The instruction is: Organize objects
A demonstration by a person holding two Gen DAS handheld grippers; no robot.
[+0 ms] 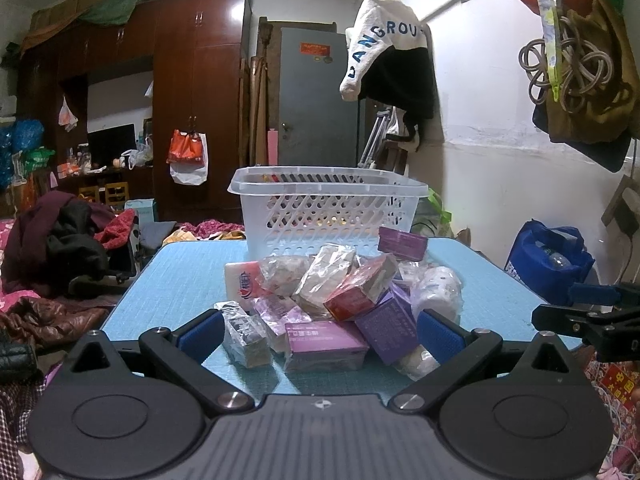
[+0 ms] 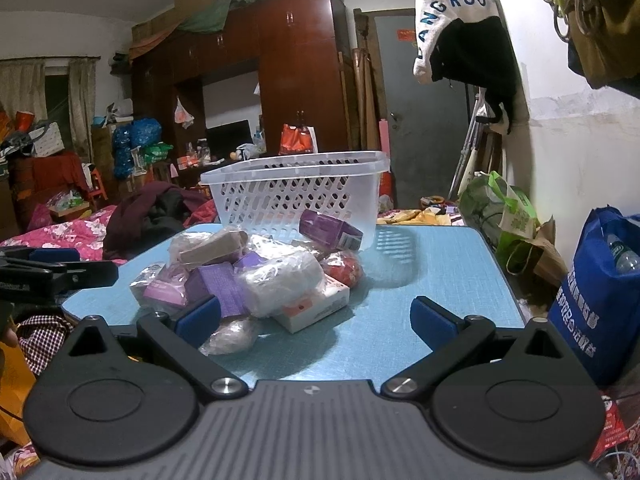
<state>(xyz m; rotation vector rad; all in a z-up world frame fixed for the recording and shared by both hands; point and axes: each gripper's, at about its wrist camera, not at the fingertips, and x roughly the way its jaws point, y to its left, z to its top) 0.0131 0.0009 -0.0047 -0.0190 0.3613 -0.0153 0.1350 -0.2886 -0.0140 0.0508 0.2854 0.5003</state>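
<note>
A pile of small packages (image 1: 320,300) lies on the blue table (image 1: 180,280): purple boxes, a red box, plastic-wrapped items. Behind it stands a white perforated basket (image 1: 326,208). My left gripper (image 1: 320,334) is open at the near edge of the pile, its blue pads either side of a purple box (image 1: 326,344) without touching it. In the right wrist view the same pile (image 2: 256,280) sits left of centre before the basket (image 2: 296,192). My right gripper (image 2: 316,318) is open; its left pad (image 2: 199,319) is close to a wrapped bundle, its right pad over bare table.
Clothes are heaped on a bed (image 1: 60,248) left of the table. A blue shopping bag (image 2: 596,300) stands on the right beside the white wall. A wardrobe (image 1: 192,92) and grey door (image 1: 316,96) lie beyond. The other gripper (image 1: 592,320) shows at the right edge.
</note>
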